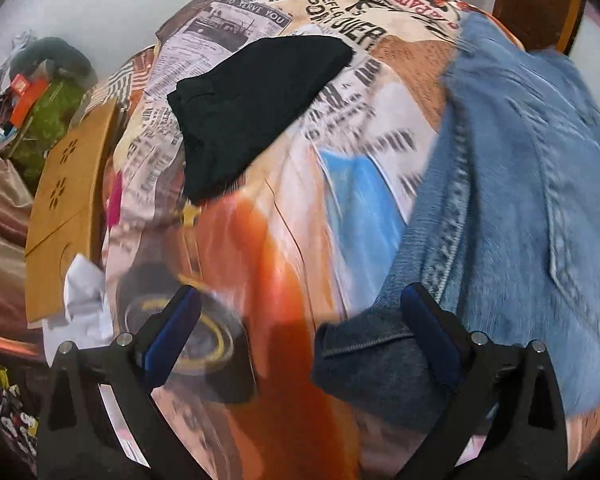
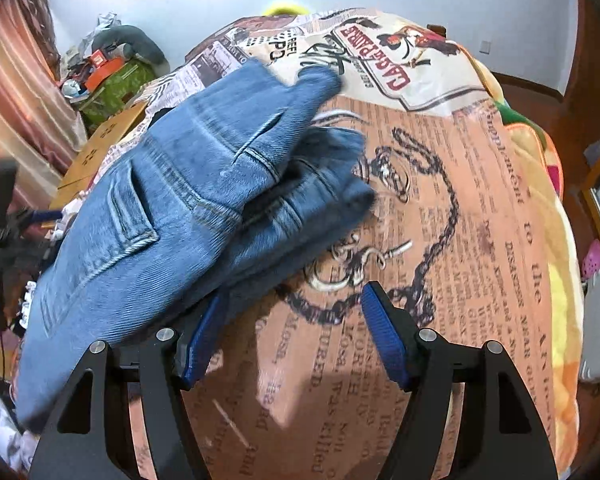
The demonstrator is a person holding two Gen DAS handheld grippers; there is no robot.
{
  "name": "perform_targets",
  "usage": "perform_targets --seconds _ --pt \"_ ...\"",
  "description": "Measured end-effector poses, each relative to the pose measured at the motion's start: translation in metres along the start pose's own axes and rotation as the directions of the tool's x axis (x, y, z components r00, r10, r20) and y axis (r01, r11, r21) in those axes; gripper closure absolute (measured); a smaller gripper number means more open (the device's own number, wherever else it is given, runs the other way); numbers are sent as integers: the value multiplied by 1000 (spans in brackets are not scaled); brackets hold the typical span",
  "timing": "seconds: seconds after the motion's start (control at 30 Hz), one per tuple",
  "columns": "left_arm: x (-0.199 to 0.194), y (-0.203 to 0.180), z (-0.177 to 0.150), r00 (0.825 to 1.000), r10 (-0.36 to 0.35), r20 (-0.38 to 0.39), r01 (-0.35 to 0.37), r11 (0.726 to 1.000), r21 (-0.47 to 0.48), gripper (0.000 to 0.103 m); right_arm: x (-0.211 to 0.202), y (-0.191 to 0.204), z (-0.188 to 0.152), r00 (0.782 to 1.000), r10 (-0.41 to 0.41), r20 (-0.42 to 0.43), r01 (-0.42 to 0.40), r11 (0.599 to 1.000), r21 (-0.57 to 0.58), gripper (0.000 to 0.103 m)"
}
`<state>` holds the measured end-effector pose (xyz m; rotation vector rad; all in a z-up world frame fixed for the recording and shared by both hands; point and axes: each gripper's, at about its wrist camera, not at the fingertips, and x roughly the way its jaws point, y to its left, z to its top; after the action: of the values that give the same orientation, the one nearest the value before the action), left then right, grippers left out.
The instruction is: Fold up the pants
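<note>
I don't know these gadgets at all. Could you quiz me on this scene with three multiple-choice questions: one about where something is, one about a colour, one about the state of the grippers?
1. Where do the jeans lie?
A. On the printed bedspread
B. On the floor
C. In a drawer

2. What colour is the small folded garment beyond the left gripper?
A. White
B. Black
C. Red

3. How do both grippers stand?
A. Both clamped on cloth
B. One open, one shut
C. Both open, holding nothing

Answers:
1. A, the denim rests on the newspaper-print cover.
2. B, it shows dark black against the print.
3. C, a wide gap shows between the blue pads of the left gripper and of the right gripper, with no cloth pinched.
</note>
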<state>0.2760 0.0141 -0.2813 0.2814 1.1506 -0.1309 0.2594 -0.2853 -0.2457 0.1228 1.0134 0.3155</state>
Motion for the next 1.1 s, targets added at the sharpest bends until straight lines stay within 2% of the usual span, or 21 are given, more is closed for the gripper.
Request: perform_targets --seconds 0.2,0.33,0.4,0.47,0.53,0.6,0.7,0.77,0.83,0.9,0.93,1.1 --pt "-29 -23 -30 999 -36 26 37 998 -46 1 -35 1 -7 998 -29 50 30 999 -19 37" --pt "-53 -51 -49 993 -91 79 91 996 8 1 -63 6 -14 995 -39 89 43 998 -39 37" --pt "-63 -62 -53 991 -84 107 81 996 33 1 -73 9 -15 994 -35 105 40 998 -52 37" --pt "-72 -68 -49 991 -50 128 41 997 70 2 -81 15 -18 993 -19 118 27 998 -64 37" --pt "-83 -65 -43 986 -46 159 37 998 57 2 -85 22 -20 992 8 129 2 997 -79 37" --pt "-95 -59 -34 979 -72 193 69 997 18 2 -83 30 -21 990 35 137 -21 995 -101 37" --pt "-108 -56 -22 962 -148 229 155 988 -15 2 -77 39 -26 990 65 125 -49 991 -125 40" --pt "-105 -63 -18 957 -180 229 188 982 -11 2 -69 44 -30 990 88 109 -73 988 -135 44" --pt "-93 -74 -19 964 -165 210 166 986 13 2 -57 50 -37 994 77 84 -62 985 -162 54" --pt "-71 -84 -23 979 -117 166 114 993 24 1 -45 50 -44 997 50 54 -41 985 -170 55" --pt "-59 -85 -28 981 -127 146 125 992 23 1 -40 47 -49 997 63 49 -55 986 -159 56" --pt "-54 -82 -35 978 -143 153 144 990 5 1 -38 41 -56 997 77 28 -72 986 -151 56"
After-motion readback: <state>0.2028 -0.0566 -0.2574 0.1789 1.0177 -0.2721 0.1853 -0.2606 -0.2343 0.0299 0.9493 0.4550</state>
